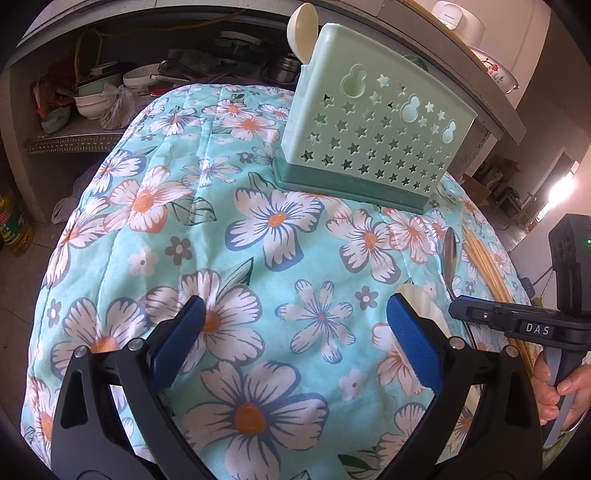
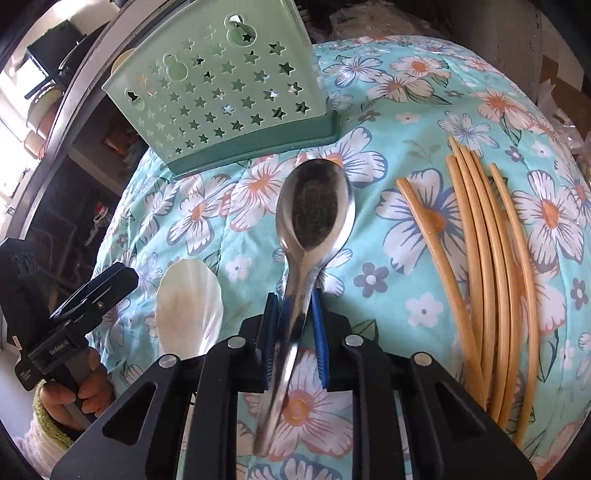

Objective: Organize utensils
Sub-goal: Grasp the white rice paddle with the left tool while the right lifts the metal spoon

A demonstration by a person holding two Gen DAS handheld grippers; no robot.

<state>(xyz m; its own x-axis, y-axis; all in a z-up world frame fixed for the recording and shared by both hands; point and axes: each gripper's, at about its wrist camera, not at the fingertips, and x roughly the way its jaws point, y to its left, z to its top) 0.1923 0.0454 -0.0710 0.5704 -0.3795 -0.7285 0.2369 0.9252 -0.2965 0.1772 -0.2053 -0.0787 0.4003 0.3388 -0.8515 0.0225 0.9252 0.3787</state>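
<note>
Right gripper point(image 2: 291, 325) is clamped on the metal spoon point(image 2: 314, 206), blue pads pinching the handle just behind the neck. Left gripper point(image 1: 295, 332) is spread wide with nothing in it, hovering over the flowered quilt point(image 1: 229, 229).

Handling, as a judgement: the spoon is stiff, light and polished, so slippery; a narrow pinch on a thin handle can let it swivel or slide. The grip near the neck looks sensible since the bowl end carries most of the weight.

Orientation: its long axis runs away from the right gripper, bowl end forward and concave side up, pointing toward the base of the green holder point(image 2: 221, 92). The handle tail passes back between the jaws toward the camera.

Location: the spoon sits mid-quilt. Whether it is lifted clear or touching the cloth, I can't tell. The pale shell-like spoon point(image 2: 189, 306) lies just to its left. The chopsticks point(image 2: 487, 258) lie loosely bundled toward the quilt's right edge. The holder stands upright at the far edge with a cream ladle point(image 1: 302, 31) already in it.
</note>
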